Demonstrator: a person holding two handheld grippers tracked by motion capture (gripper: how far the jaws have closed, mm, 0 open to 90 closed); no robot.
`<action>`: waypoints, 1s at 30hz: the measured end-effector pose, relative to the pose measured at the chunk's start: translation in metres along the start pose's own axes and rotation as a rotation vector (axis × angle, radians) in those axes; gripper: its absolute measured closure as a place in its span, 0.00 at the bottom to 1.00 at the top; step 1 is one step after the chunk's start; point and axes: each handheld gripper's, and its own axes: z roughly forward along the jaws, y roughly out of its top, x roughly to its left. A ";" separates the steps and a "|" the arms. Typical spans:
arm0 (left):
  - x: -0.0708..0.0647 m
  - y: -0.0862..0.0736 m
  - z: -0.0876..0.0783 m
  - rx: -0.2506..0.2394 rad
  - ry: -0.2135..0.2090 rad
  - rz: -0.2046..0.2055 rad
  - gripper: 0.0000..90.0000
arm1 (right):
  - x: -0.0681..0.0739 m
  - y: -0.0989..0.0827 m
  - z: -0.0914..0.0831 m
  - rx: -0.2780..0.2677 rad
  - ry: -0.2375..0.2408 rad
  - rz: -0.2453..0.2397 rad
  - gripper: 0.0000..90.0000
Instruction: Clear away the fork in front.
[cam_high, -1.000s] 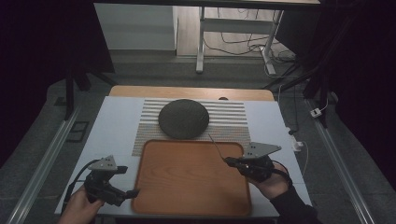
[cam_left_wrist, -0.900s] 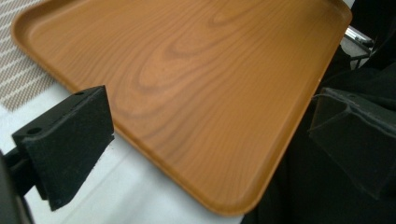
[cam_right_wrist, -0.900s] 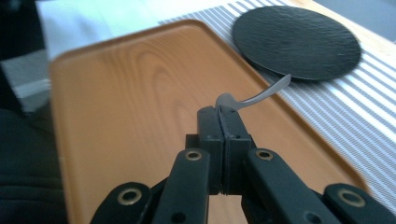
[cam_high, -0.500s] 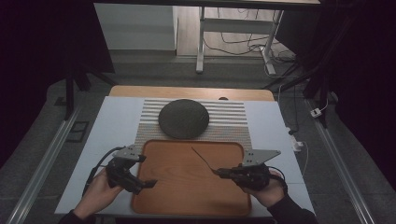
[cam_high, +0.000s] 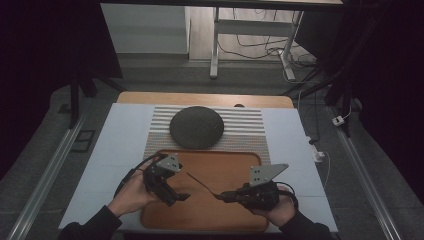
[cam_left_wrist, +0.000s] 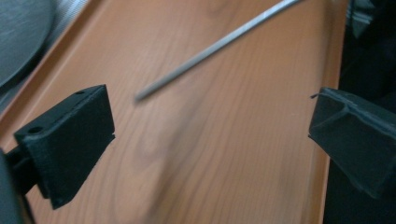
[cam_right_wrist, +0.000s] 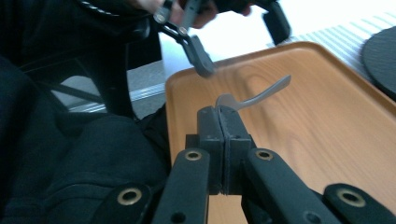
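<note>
My right gripper (cam_high: 223, 196) (cam_right_wrist: 223, 114) is shut on one end of a thin grey metal utensil (cam_high: 202, 184) (cam_right_wrist: 261, 95). The utensil reaches up and left from it, low over the orange wooden tray (cam_high: 220, 165). I cannot tell which kind of utensil it is. My left gripper (cam_high: 177, 197) (cam_left_wrist: 210, 121) hangs over the tray's left part, open, its black jaws wide apart. In the left gripper view the utensil's free end (cam_left_wrist: 210, 49) points in between those jaws and touches neither. The right gripper view shows the left gripper (cam_right_wrist: 238, 42) beyond the utensil's tip.
A dark round plate (cam_high: 196, 126) lies on a striped mat (cam_high: 245, 125) just behind the tray. Both rest on a pale sheet (cam_high: 125, 135) over the table. The person's sleeves come in at the front edge. Dark floor and cables surround the table.
The left gripper has travelled right and forward from the pale sheet onto the tray, toward the utensil's free end. The right gripper has drifted a little left and nearer the front edge, still shut.
</note>
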 end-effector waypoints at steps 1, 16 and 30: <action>-0.001 0.003 0.003 0.006 -0.005 0.020 0.03 | 0.001 0.001 0.001 0.001 0.009 -0.003 1.00; -0.005 0.011 0.016 0.071 -0.085 0.194 0.64 | 0.006 0.003 0.007 0.041 0.101 -0.052 0.99; -0.015 0.011 0.021 0.095 -0.185 0.437 0.88 | 0.006 0.002 0.009 0.078 0.167 -0.081 0.99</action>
